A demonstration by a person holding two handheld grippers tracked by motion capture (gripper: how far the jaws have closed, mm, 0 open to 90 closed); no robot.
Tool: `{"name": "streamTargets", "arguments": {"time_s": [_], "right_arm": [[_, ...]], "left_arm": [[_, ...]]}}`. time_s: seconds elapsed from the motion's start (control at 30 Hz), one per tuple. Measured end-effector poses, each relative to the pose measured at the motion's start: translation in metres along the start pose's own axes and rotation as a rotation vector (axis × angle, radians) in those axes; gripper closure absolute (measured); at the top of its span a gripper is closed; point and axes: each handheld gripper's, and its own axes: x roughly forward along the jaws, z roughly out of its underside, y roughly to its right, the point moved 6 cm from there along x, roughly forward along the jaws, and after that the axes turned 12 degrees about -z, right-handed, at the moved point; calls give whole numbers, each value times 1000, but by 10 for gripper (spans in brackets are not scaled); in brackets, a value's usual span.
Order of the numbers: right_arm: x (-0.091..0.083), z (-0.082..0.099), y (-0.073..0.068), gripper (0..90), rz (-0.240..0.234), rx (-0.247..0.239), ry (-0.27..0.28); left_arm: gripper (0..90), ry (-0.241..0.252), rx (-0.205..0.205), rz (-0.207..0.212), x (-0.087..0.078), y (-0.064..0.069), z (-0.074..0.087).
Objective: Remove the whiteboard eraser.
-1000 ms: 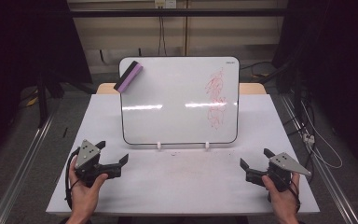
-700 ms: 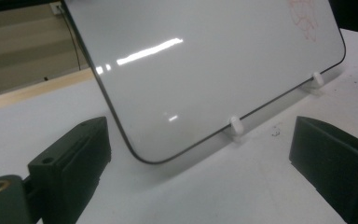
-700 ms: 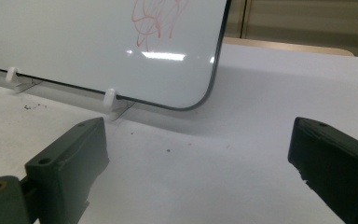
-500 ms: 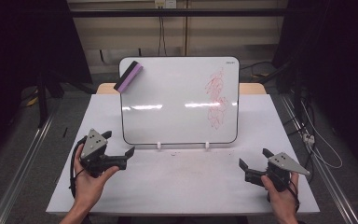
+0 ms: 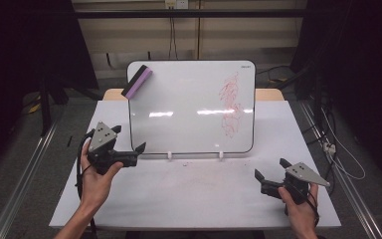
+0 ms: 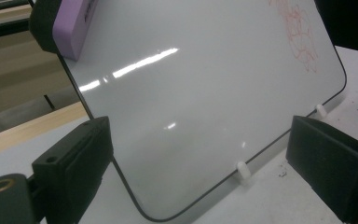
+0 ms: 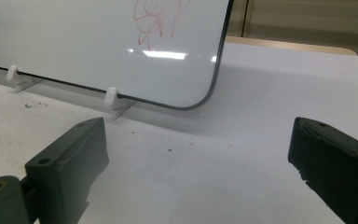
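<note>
Left gripper [image 5: 129, 149] nearer whiteboard [image 5: 189, 109] edge

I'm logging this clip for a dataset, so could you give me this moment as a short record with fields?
surface: white table
whiteboard: propped upright on two small white feet at the table's middle
marks: red scribble on the board's right part
eraser: purple and black, stuck at the board's top left corner
left hand-held gripper: open, raised near the board's lower left corner, holding nothing
right hand-held gripper: open, low over the table's right front, holding nothing
</note>
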Motion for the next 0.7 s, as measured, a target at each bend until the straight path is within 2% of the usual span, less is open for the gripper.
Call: {"name": "streamTargets", "arguments": {"time_s": [0.23, 0.3, 0.4, 0.47, 0.57, 0.63, 0.7], "right_arm": [[1, 0, 0, 44, 1, 2, -1], [1, 0, 0, 44, 0, 1, -3], [1, 0, 0, 45, 0, 1, -3], [1, 0, 0, 44, 0, 1, -2], [0, 0, 0, 45, 1, -1, -1], [1, 0, 0, 45, 0, 2, -2], [1, 0, 0, 45, 0, 1, -3]], "left_arm": [[92, -6, 2, -40, 10, -9, -9], [102, -7, 38, -65, 13, -11, -12], [98, -7, 85, -76, 16, -15, -19], [69, 2, 92, -77, 18, -17, -25], [70, 15, 121, -111, 21, -21, -31], [71, 9, 154, -133, 24, -23, -34], [76, 10, 165, -140, 27, -26, -37]]}}
